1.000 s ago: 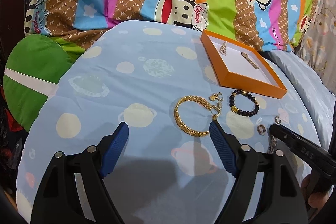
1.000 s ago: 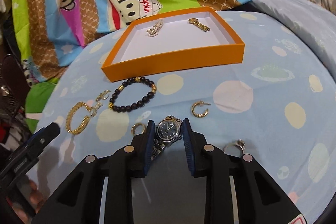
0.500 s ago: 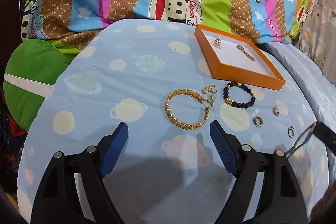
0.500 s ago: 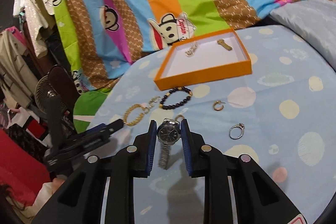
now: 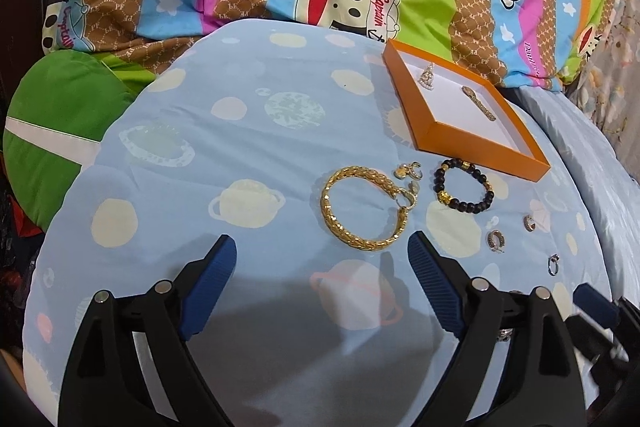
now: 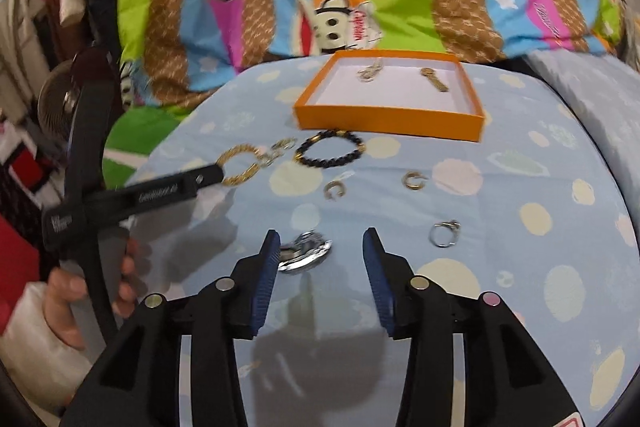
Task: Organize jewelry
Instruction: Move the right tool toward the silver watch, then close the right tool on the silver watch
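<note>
Silver watch [image 6: 305,251] beside left pad — right claw [image 6: 320,267] spread.

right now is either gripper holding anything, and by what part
Nothing is held. The right gripper is open, the watch loose between its fingers; the left gripper is open too.

One orange tray [image 6: 384,123]. Two bracelets: gold chain [image 5: 360,213], black beaded [image 5: 464,187]. Two small hoop earrings [image 6: 412,181]. One ring [image 6: 442,235]. One watch [image 6: 306,251]. Two pieces inside the tray [image 6: 434,79].
</note>
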